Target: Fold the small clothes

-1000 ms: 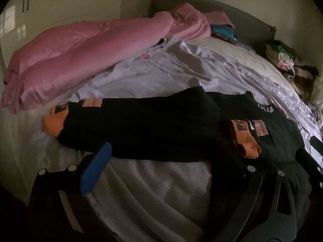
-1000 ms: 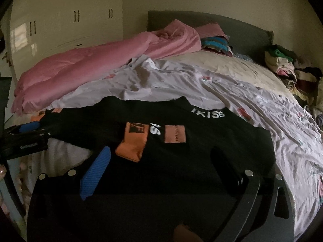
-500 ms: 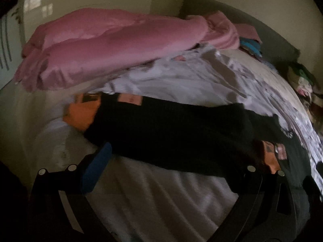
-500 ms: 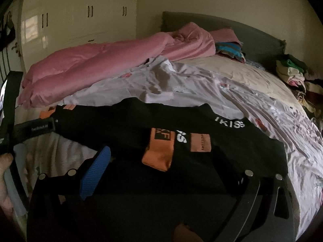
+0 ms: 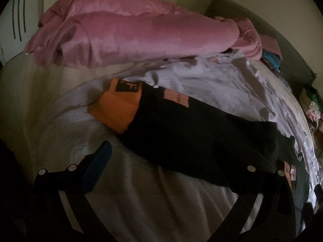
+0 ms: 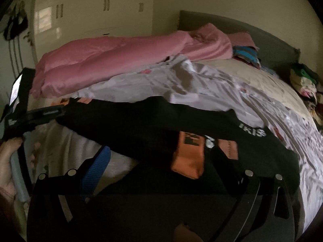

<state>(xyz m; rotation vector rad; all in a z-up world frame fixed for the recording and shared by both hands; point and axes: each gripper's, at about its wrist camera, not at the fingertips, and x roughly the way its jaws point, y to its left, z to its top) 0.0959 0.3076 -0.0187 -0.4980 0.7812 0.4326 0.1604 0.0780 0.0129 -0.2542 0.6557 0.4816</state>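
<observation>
A black sweatshirt with orange cuffs and white lettering lies spread on the bed. Its right sleeve is folded across the chest, orange cuff on the front. Its left sleeve stretches out, orange cuff at the end. My left gripper is open and empty, just short of that sleeve. It also shows in the right wrist view, near the far cuff. My right gripper is open over the sweatshirt's body, holding nothing.
A pink duvet is bunched along the bed's far left. A crumpled lilac sheet covers the mattress behind the sweatshirt. Piles of clothes lie at the right by the grey headboard. White wardrobes stand behind.
My left gripper has swung left and closer to the outstretched sleeve's orange cuff. The right gripper has shifted a little left over the body. The sweatshirt has not moved.
</observation>
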